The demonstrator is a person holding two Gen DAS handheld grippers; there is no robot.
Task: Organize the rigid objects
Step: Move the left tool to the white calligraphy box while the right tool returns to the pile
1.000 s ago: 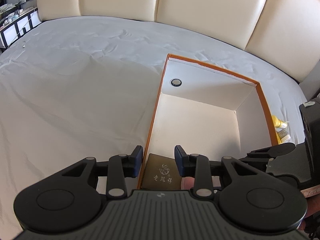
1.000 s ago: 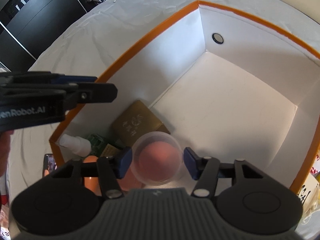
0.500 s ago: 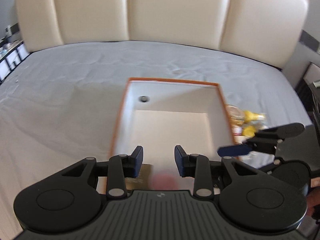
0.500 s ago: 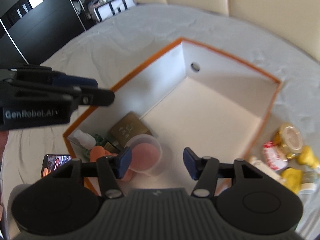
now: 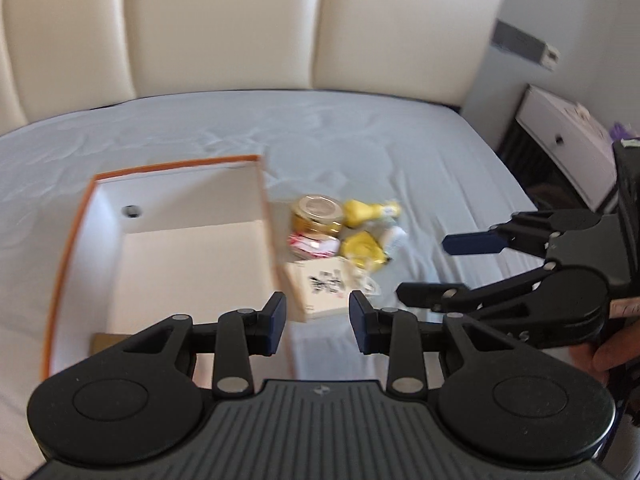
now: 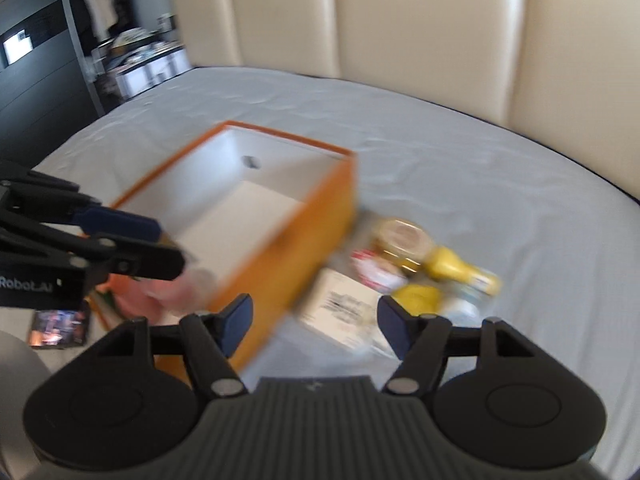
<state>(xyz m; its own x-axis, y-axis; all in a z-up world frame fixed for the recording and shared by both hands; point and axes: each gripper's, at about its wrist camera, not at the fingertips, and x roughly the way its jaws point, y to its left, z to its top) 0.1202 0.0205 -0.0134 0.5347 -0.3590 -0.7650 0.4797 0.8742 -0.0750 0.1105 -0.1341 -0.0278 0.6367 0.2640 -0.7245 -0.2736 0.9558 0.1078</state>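
The flat white box (image 6: 344, 308) is seen on the bed beside the orange box (image 6: 280, 240), at twelve o'clock between the released, empty right gripper (image 6: 314, 320) jaws; the left gripper (image 5: 318, 320) is likewise released.

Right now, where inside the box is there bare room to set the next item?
The far floor of the orange-rimmed white box is bare. Its near corner, with the pink-filled clear cup, is crowded, like the jar-and-packet pile outside.
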